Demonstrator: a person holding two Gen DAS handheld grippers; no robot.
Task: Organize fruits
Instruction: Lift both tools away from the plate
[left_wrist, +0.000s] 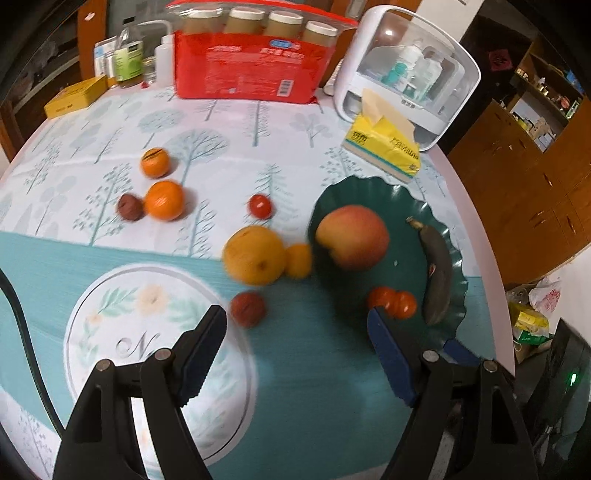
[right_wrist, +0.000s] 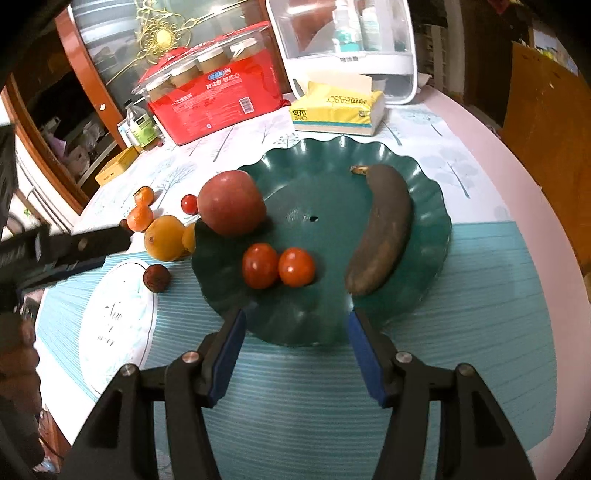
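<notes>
Green scalloped plate (right_wrist: 436, 229) holds a red apple (right_wrist: 231, 203), two red tomatoes (right_wrist: 277, 266) and a brown banana (right_wrist: 382, 229); both left tongs (left_wrist: 297, 325) and right tongs (right_wrist: 295, 325) hang spread, empty, above the counter (right_wrist: 480, 332).

Plate (right_wrist: 424, 206) centre free btw fruit.

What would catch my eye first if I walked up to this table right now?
Probably the dark green scalloped plate near the table's edge, holding a big reddish apple, two small tomatoes and a blackened banana. To its left, oranges and other small fruits lie loose on the tree-patterned tablecloth. Behind stands a bright red pack of cups.
</notes>
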